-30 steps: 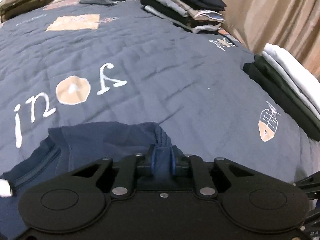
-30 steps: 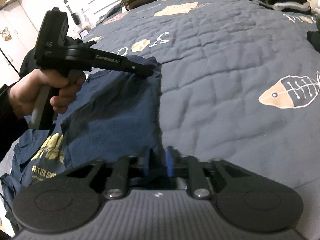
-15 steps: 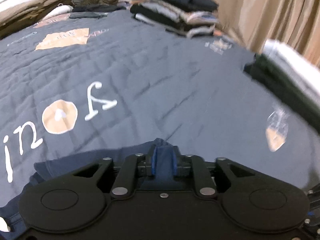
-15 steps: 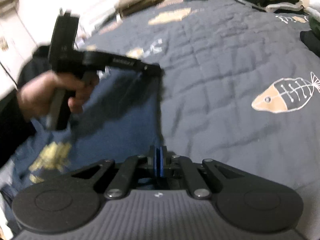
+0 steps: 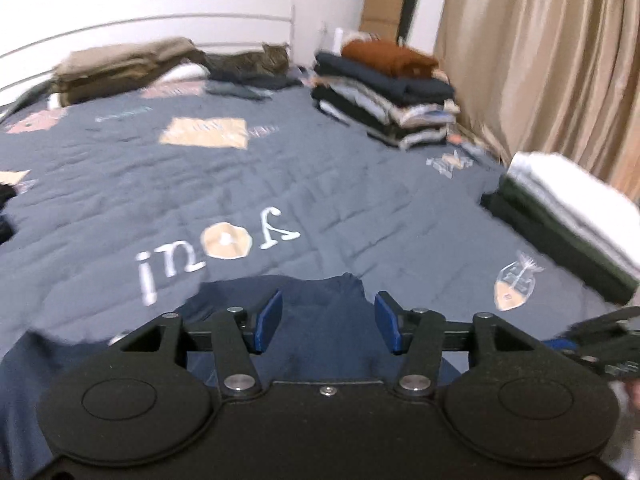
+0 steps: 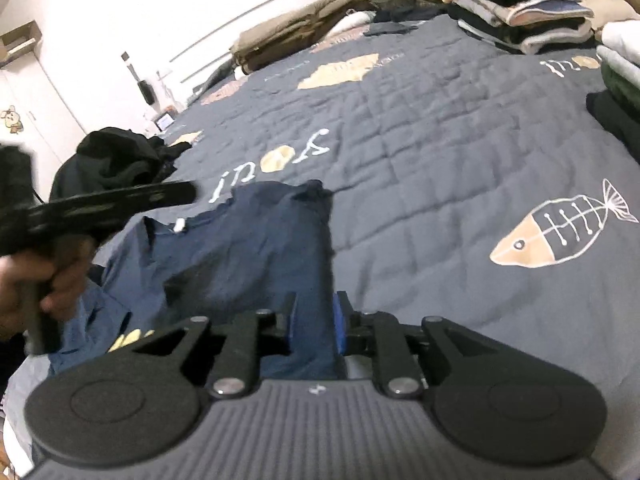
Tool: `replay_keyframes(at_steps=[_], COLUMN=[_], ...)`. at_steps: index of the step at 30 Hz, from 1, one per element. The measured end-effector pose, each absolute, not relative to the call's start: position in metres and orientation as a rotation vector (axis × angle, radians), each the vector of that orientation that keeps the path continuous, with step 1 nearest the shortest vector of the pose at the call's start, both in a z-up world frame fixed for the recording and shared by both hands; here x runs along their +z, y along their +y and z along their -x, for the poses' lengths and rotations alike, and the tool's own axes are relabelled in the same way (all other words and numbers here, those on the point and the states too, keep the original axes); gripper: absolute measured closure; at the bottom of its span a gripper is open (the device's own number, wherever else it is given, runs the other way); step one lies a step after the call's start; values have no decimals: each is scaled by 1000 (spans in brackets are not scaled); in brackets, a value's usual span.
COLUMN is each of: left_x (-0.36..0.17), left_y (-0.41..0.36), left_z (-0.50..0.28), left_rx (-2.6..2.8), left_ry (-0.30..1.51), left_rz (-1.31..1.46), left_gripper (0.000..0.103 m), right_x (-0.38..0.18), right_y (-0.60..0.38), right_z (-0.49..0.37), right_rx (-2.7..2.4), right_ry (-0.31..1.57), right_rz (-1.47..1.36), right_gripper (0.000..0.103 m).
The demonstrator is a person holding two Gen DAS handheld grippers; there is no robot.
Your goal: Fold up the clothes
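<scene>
Navy cotton is seen spread just ahead of both tools: a dark blue T-shirt (image 6: 248,248) lies partly folded on the grey quilted bedspread (image 6: 440,152), its folded edge running straight forward from the right gripper (image 6: 314,320). The jaws of that gripper are opening; the shirt's near edge lies in the narrow gap between the blue pads (image 6: 341,326), and whether the cloth is pressed by them cannot be told. A white neck label and a patch of yellow print are shown on the shirt to the left of this tool.

The left gripper (image 5: 327,322) is held above the same shirt (image 5: 320,320), and its jaws are opening too. Its blue pads (image 5: 269,320) stand well apart, and no cloth is gripped between them; the shirt's bunched far edge is seen beyond and below the gap. In the right wrist view this tool is shown blurred at the left, grasped by a hand (image 6: 44,280).

Far ahead of the tools, a stack of folded clothes (image 5: 392,100) is set by the beige curtain (image 5: 540,60), and a tabby cat (image 5: 256,60) is seen lying at the headboard. To the right, a second folded pile (image 5: 568,208) rests on the bedspread.
</scene>
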State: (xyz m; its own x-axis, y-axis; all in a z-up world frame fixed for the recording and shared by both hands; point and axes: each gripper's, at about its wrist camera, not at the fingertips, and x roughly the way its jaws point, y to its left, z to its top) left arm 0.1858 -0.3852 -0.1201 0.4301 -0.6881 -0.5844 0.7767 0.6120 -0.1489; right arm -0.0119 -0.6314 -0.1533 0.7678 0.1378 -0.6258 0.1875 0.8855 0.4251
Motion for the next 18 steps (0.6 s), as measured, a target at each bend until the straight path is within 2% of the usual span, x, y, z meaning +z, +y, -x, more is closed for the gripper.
replay_keyframes(at_steps=[8,13,18], left_x=[-85,-87,-98], left_y=[-298,-253,-218], left_z=[-117,-86,-71], left_rx=[-834,-722,-593], left_ry=[634,628,626], left_rz=[-38,21,26], left_gripper=[48,44,43], right_x=[-146,-136,-127], right_y=[-603,-593,-585], right_z=[5,6,4], right_rx=[45,54,55], right_ry=[702,677,643], right_rz=[-471,-468,-488], right_gripper=[77,69,66])
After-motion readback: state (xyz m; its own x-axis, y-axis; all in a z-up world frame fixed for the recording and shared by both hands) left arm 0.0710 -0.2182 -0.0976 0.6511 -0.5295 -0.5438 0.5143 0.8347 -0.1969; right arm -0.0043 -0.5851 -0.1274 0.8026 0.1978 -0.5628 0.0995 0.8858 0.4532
